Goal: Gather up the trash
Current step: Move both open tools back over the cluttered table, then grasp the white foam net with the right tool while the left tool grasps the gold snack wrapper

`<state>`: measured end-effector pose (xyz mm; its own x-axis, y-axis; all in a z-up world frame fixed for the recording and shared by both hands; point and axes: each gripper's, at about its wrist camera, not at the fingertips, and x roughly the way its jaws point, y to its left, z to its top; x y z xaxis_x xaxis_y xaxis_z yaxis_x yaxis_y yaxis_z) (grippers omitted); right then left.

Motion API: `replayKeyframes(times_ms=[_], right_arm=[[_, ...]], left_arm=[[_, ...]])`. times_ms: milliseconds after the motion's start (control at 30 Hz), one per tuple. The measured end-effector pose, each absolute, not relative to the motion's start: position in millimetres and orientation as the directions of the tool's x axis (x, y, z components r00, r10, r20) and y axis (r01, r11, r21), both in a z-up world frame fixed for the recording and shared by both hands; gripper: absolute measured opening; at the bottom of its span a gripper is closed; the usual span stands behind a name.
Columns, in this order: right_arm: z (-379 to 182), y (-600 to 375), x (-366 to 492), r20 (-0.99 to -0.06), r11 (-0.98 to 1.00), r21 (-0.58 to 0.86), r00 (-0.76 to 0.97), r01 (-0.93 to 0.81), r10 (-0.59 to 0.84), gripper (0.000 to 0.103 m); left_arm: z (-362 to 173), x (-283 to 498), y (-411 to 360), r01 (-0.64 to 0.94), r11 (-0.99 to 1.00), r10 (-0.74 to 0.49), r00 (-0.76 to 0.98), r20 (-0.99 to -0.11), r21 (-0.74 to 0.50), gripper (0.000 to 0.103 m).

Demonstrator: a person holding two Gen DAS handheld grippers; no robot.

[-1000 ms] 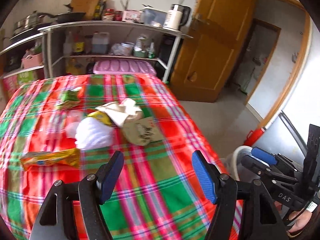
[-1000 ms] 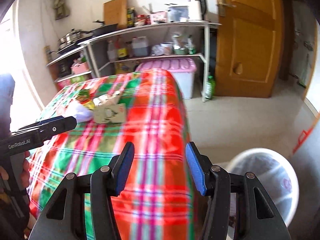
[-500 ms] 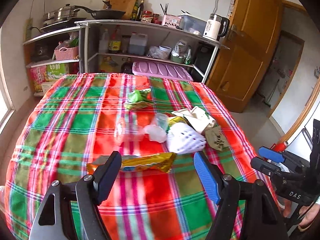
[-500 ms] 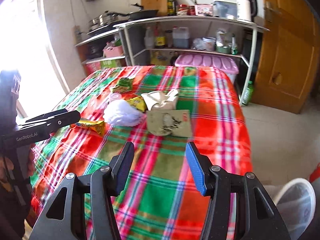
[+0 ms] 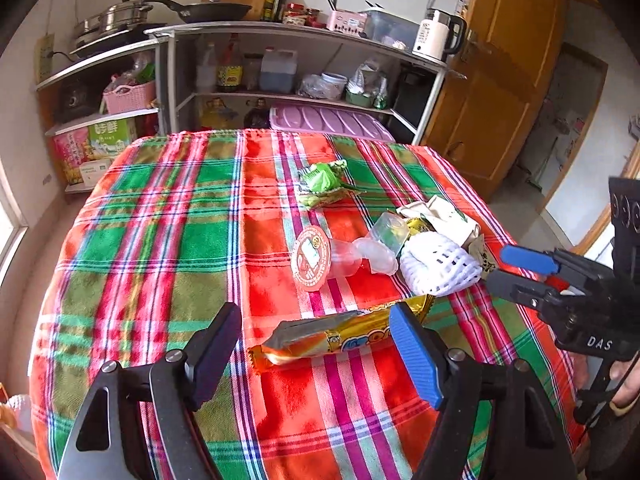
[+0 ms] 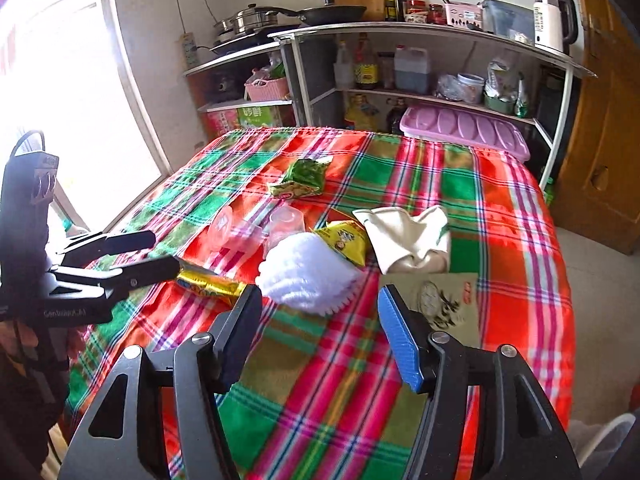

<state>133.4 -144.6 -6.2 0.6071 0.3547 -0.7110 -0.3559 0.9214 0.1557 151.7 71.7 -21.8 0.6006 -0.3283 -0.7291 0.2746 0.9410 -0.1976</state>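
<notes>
Trash lies on the plaid-covered table (image 5: 160,240). A yellow snack wrapper (image 5: 340,336) sits nearest, just beyond and between the fingers of my left gripper (image 5: 316,356), which is open and holds nothing. Behind it are a white foam net (image 5: 438,266), clear plastic cups with a red lid (image 5: 312,258), a green wrapper (image 5: 322,184) and crumpled beige paper (image 5: 444,216). My right gripper (image 6: 318,312) hovers in front of the foam net (image 6: 308,276). Its jaws are opening with nothing between them. A flat printed packet (image 6: 444,304) lies beside its blue finger.
A metal shelf rack (image 5: 300,36) with pans, bottles and a kettle stands behind the table, with a purple-lidded box (image 5: 328,120) under it. A wooden door (image 5: 500,100) is at the right. A white bin's rim (image 6: 600,432) shows low at the right. A bright window (image 6: 60,80) is left.
Both views have swung from the floor and bin side to the table's middle. Both grippers came closer to the trash, and the right jaws stand wider.
</notes>
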Motion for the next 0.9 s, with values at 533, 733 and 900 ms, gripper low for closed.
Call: replayKeyframes(times_ms=[533,733,900], right_arm=[[-26.1,-122.8,164.5,-0.756,0.922,0.153,0.558,-0.357,0.342,0.06],[-26.1,-124.3,161.5,-0.757,0.925,0.154,0.56,-0.348,0.336,0.036],[-26.1,-123.2,158.4,-0.756,0.926,0.152,0.563,-0.345,0.334,0.029]], left_arm=[[-48.8,163.9,45.4,0.413,0.896,-0.373,0.499,-0.782,-0.164,0.076],[-52.3,152.8,33.3,0.466,0.876,-0.367,0.479,-0.797,-0.124,0.076],[-53.5,145.2,25.0,0.485,0.869,-0.355,0.478,-0.803,-0.095,0.063]])
